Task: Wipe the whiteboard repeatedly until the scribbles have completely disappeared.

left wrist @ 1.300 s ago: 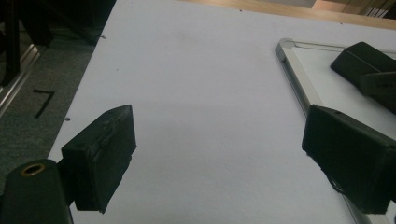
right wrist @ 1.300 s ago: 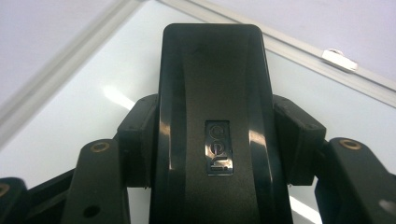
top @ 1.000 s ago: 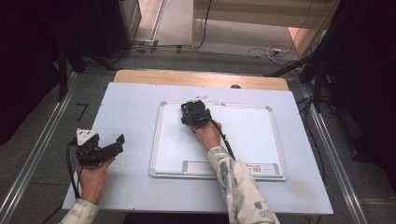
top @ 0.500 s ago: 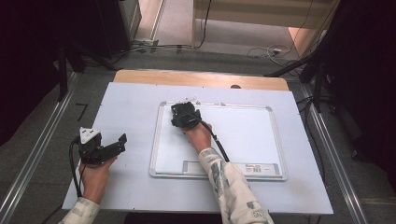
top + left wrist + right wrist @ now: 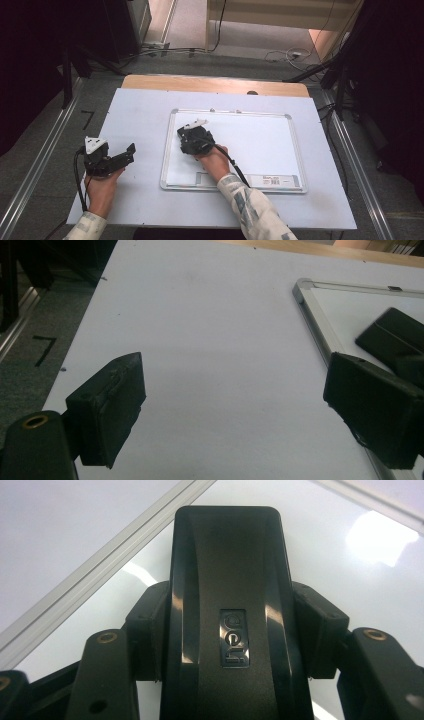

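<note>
A white whiteboard with a silver frame lies on the table. My right gripper sits over its left part, close to the left frame. In the right gripper view its jaws are shut on a black board eraser; both pads press its sides and the eraser lies flat on the board. My left gripper rests on the table left of the board, held level. Its jaws are open with bare table between them. In the left gripper view the board's corner and the eraser lie at the right.
A white sheet covers the table, with a wooden strip along the far edge. A barcode label sits on the board's near frame. Metal rails and floor cables surround the table.
My right gripper has slid the eraser left and towards the near side of the board. The left gripper has stayed where it was.
</note>
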Motion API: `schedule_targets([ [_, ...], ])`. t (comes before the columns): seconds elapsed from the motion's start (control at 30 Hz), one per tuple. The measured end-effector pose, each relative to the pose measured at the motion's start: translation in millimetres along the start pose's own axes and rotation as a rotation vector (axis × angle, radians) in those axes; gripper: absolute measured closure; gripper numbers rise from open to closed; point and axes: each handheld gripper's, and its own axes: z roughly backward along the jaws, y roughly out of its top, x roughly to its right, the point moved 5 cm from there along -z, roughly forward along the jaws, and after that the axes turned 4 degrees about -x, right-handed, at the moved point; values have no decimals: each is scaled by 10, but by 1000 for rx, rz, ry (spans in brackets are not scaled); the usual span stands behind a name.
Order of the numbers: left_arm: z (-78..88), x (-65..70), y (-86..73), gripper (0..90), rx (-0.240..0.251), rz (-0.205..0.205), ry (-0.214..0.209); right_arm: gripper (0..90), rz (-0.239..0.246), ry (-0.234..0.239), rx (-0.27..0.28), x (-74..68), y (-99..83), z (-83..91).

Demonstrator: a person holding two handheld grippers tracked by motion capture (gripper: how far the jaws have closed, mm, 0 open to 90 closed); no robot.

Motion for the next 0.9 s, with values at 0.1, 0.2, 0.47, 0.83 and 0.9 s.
schedule_targets([
  [0.1,-8,7,-2,103,-2,2,0,375,24,22,1,-82,-106,84],
  [0.2,-10,15,-2,102,-5,-4,-1,375,38,32,3,-124,-163,127],
  [0.47,0,10,-5,103,-2,1,-1,375,9,17,3,-18,-63,44],
  [0.83,3,4,-3,103,-3,2,-3,376,-89,-52,-1,201,287,-228],
  [0.9,5,0,-1,103,-1,1,-3,375,-105,-63,0,214,356,-281],
])
